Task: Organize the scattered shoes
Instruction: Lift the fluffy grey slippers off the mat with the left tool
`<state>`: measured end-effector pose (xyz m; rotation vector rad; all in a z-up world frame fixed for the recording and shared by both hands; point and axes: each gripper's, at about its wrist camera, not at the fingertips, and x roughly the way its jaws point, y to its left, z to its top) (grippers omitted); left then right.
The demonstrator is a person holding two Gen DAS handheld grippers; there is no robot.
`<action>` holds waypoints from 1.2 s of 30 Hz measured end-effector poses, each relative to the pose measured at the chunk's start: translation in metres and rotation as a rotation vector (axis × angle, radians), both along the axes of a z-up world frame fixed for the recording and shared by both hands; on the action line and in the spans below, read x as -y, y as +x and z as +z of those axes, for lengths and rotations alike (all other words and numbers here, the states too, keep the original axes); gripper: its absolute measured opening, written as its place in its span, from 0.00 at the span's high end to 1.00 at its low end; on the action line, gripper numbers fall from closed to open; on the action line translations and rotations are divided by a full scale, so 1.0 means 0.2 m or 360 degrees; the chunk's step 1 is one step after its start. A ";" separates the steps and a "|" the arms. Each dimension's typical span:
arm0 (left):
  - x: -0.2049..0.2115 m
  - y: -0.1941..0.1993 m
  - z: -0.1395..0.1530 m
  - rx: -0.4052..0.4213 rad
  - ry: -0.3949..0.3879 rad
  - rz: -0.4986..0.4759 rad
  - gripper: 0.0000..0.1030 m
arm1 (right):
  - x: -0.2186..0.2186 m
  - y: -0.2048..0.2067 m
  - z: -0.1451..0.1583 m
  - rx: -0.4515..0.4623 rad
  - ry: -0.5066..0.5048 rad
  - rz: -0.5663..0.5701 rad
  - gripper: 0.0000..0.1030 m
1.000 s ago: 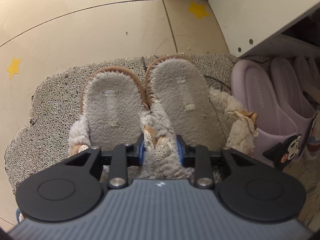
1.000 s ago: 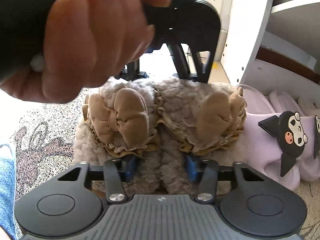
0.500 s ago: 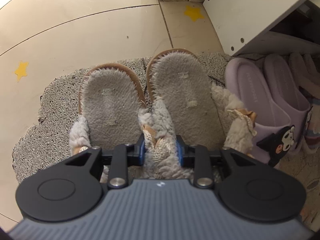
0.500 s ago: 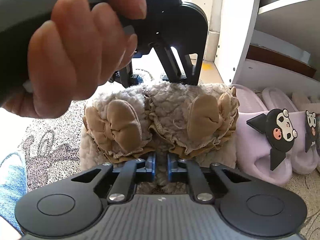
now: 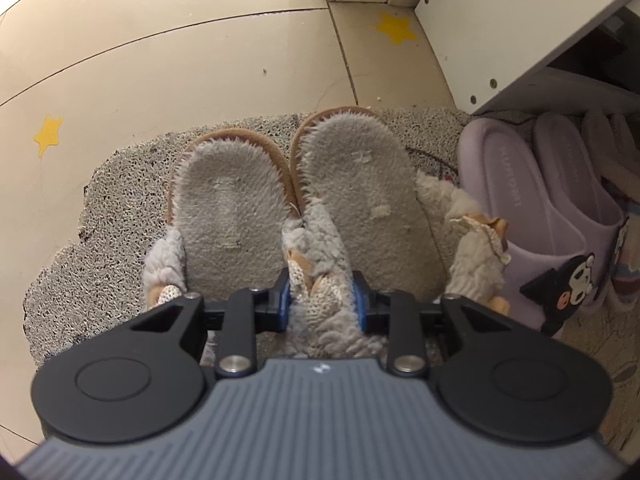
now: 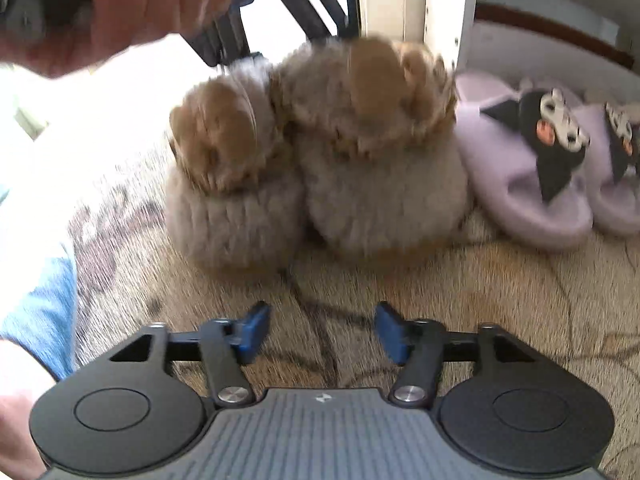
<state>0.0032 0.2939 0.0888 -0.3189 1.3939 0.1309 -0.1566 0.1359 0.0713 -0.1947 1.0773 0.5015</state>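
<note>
Pinching both fluffy slippers by their touching inner cuffs, left claw squashes soft, light fleece; right claw, just opened, holds nothing.

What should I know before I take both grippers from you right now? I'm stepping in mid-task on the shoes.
Left gripper: shut on the fuzzy slippers, pinching the fleece where the pair's inner edges meet.
Right gripper: jaws have just been opening, nothing between them; it hangs over the mat, short of the slippers' toes.
Things: the fuzzy slippers sit side by side on the mat, next to the purple slides, which lie at the foot of the white shoe rack.
Done: fuzzy pair lined up beside the slides.
Left: release the left grip; look round for other loose shoes, none show here.
</note>
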 end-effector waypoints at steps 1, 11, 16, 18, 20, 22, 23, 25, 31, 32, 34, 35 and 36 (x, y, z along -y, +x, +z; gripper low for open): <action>0.00 0.00 -0.01 0.0002 0.0000 0.0003 0.73 | -0.01 0.02 -0.01 0.0045 -0.0023 -0.0007 0.25; 0.02 0.00 -0.05 0.0015 0.0042 0.0004 0.71 | -0.16 -0.03 -0.03 0.0123 -0.0055 0.0013 0.16; 0.03 0.01 -0.05 0.0015 0.0045 -0.0007 0.66 | -0.18 -0.04 -0.03 0.0147 -0.0086 0.0031 0.13; 0.01 0.02 -0.06 0.0012 0.0019 0.0013 0.63 | -0.19 -0.04 -0.04 0.0162 -0.0097 0.0031 0.12; 0.01 0.02 -0.06 0.0010 0.0007 0.0026 0.61 | -0.19 -0.04 -0.04 0.0165 -0.0103 0.0035 0.11; 0.01 0.02 -0.06 0.0009 0.0010 0.0026 0.60 | -0.20 -0.03 -0.05 0.0154 -0.0110 0.0036 0.10; 0.02 0.02 -0.06 0.0009 0.0015 0.0023 0.59 | -0.20 -0.02 -0.04 0.0154 -0.0114 0.0038 0.10; 0.03 0.02 -0.07 0.0010 0.0028 0.0016 0.56 | -0.20 -0.02 -0.04 0.0153 -0.0119 0.0041 0.10; 0.07 0.03 -0.08 -0.0010 0.0075 0.0028 0.25 | -0.20 -0.01 -0.04 0.0144 -0.0121 0.0045 0.10; 0.08 0.03 -0.08 -0.0011 0.0097 0.0037 0.23 | -0.20 -0.01 -0.05 0.0143 -0.0120 0.0045 0.10; 0.08 0.01 -0.08 0.0013 0.0118 0.0062 0.35 | -0.20 -0.01 -0.04 0.0142 -0.0117 0.0046 0.10; 0.09 0.01 -0.08 0.0020 0.0119 0.0064 0.47 | -0.20 -0.01 -0.04 0.0141 -0.0114 0.0047 0.10; 0.09 0.02 -0.07 0.0028 0.0120 0.0066 0.58 | -0.20 -0.01 -0.04 0.0140 -0.0110 0.0048 0.11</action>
